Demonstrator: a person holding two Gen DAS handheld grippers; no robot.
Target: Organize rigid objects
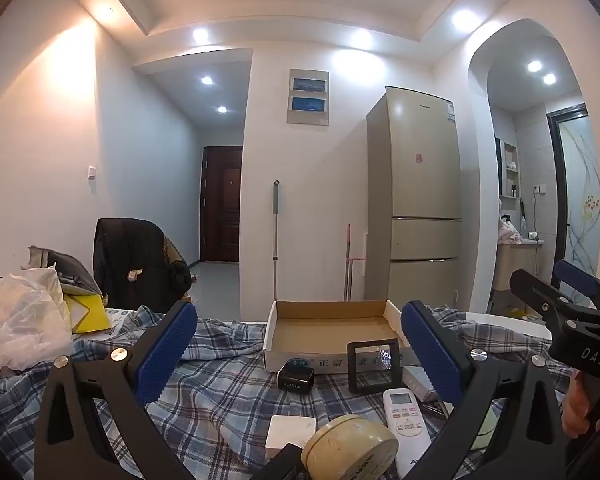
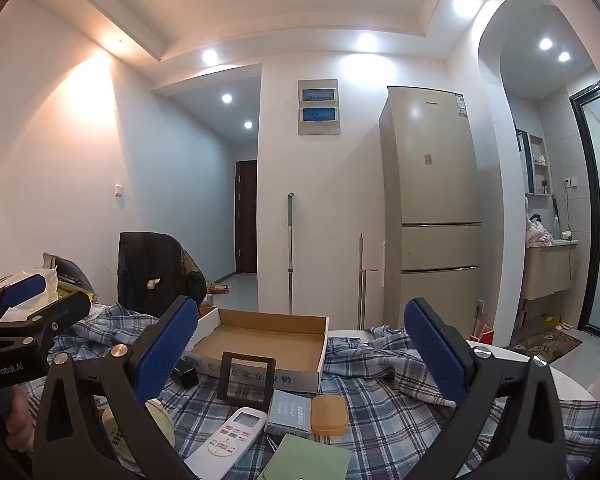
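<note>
An empty open cardboard box (image 1: 332,332) (image 2: 260,346) lies on the plaid cloth. In front of it lie a black square frame (image 1: 374,366) (image 2: 246,376), a small black box (image 1: 296,376) (image 2: 186,376), a white remote (image 1: 404,420) (image 2: 228,440), a round cream tin (image 1: 350,446), a white flat box (image 1: 290,432), a pale blue box (image 2: 290,412), an orange case (image 2: 330,414) and a green card (image 2: 312,460). My left gripper (image 1: 300,356) is open above them and empty. My right gripper (image 2: 300,356) is open and empty; it also shows in the left wrist view (image 1: 556,288).
Plastic bags and clutter (image 1: 24,320) lie at the left. A dark chair (image 1: 136,260) stands behind the table. A fridge (image 1: 420,200), mop handles (image 1: 276,240) and a hallway door (image 1: 222,204) are beyond. The table's white edge (image 2: 556,372) is at the right.
</note>
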